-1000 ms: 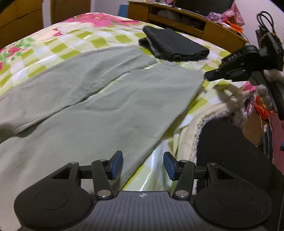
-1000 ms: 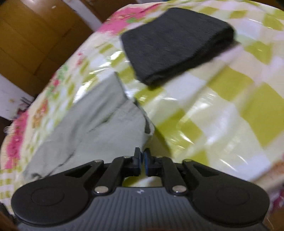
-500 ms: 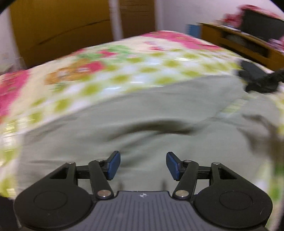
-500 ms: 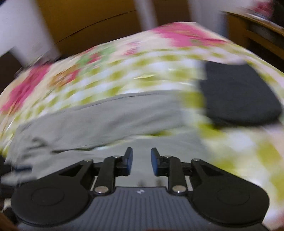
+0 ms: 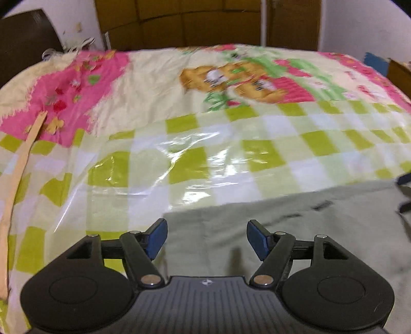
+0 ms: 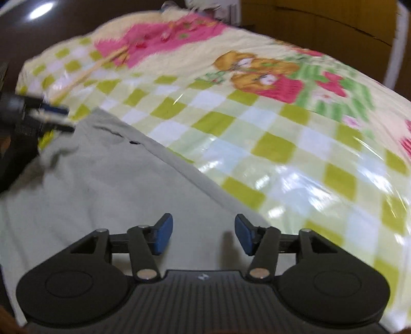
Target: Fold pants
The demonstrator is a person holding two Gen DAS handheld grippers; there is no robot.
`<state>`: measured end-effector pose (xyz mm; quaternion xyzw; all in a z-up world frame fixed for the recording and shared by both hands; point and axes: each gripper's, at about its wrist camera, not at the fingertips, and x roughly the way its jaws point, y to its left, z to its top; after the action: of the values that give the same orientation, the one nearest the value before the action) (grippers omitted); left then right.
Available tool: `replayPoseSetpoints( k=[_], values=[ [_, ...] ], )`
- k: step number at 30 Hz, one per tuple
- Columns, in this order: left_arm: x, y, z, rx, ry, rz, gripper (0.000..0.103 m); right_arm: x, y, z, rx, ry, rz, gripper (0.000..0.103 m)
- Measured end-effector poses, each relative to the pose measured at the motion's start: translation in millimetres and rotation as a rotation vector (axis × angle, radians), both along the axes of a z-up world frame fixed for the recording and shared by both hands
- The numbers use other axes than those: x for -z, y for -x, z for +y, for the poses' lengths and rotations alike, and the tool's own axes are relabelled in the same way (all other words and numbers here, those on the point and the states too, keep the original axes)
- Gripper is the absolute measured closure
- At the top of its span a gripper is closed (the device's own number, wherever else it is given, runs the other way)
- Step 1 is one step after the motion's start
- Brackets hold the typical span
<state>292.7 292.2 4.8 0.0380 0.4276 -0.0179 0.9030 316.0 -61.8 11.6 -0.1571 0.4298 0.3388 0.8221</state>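
Grey-green pants (image 5: 295,231) lie flat on the bed; in the left wrist view their top edge and left corner show. My left gripper (image 5: 206,240) hovers over that corner, its jaws opening, nothing gripped between the blue pads. In the right wrist view the pants (image 6: 102,185) fill the lower left, their edge running diagonally. My right gripper (image 6: 204,235) stands above this edge, jaws opening, nothing pressed between them. The left gripper's fingertips (image 6: 55,115) show at the left border of the right wrist view. The right gripper's tips show blurred at the right border of the left wrist view.
The bed carries a glossy checked green-and-white cover (image 5: 205,154) with pink patches and a bear print (image 5: 231,79). A pale wooden strip (image 5: 18,179) lies along the bed's left side. Wooden wardrobes (image 5: 205,23) stand behind the bed.
Both grippers have swept across the bed from the leg end beside the folded black garment to the pants' other end. The right gripper went from shut to open; the left widened.
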Motion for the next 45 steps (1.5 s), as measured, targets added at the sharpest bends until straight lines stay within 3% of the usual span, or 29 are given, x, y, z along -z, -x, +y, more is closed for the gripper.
replayPoseSetpoints(
  k=[5, 7, 9, 10, 11, 12, 14, 15, 16, 19, 25, 30, 34, 37, 40, 43, 45],
  values=[
    [28, -12, 6, -0.019, -0.058, 0.087, 0.024, 22, -22, 20, -0.06, 0.09, 0.062, 0.04],
    [28, -9, 10, -0.057, -0.059, 0.095, 0.033, 26, -26, 24, -0.067, 0.117, 0.057, 0.04],
    [26, -7, 11, -0.065, -0.019, 0.094, 0.05, 27, -31, 25, -0.058, 0.114, 0.069, 0.041],
    [25, -5, 8, -0.067, -0.032, 0.087, 0.052, 28, -34, 26, -0.047, 0.11, 0.079, 0.041],
    [24, -5, 5, -0.064, -0.058, 0.079, 0.063, 28, -35, 26, -0.039, 0.107, 0.081, 0.042],
    [23, -5, 4, -0.071, -0.081, 0.075, 0.07, 29, -34, 26, -0.038, 0.109, 0.08, 0.045],
    [18, -5, 4, -0.083, -0.072, 0.068, 0.074, 28, -32, 27, -0.042, 0.102, 0.076, 0.06],
    [16, -5, 5, -0.088, -0.063, 0.061, 0.079, 28, -31, 27, -0.038, 0.104, 0.076, 0.078],
    [12, -6, 6, -0.093, -0.055, 0.054, 0.079, 28, -30, 28, -0.032, 0.115, 0.072, 0.093],
    [-1, 0, 6, -0.086, -0.047, 0.02, 0.082, 24, -32, 27, -0.007, 0.113, 0.079, 0.101],
    [-35, 36, 10, -0.085, 0.009, -0.065, 0.083, -8, -15, 19, 0.011, 0.041, 0.038, 0.102],
    [-68, 125, 19, -0.089, 0.1, -0.172, 0.084, -58, 43, 0, 0.004, -0.111, 0.013, 0.102],
    [-58, 200, 22, -0.123, 0.109, -0.152, 0.084, -87, 116, -14, -0.044, -0.193, 0.041, 0.102],
    [-38, 240, 26, -0.169, 0.103, -0.103, 0.084, -78, 169, -17, -0.077, -0.191, 0.124, 0.102],
    [-20, 259, 26, -0.186, 0.092, -0.064, 0.084, -45, 198, -11, -0.088, -0.159, 0.258, 0.102],
    [-22, 258, 15, -0.154, 0.065, -0.094, 0.083, -25, 219, 7, -0.129, -0.041, 0.196, 0.101],
    [-27, 250, 3, -0.111, -0.013, -0.138, 0.08, -28, 217, 25, -0.173, -0.024, 0.126, 0.098]
  ],
)
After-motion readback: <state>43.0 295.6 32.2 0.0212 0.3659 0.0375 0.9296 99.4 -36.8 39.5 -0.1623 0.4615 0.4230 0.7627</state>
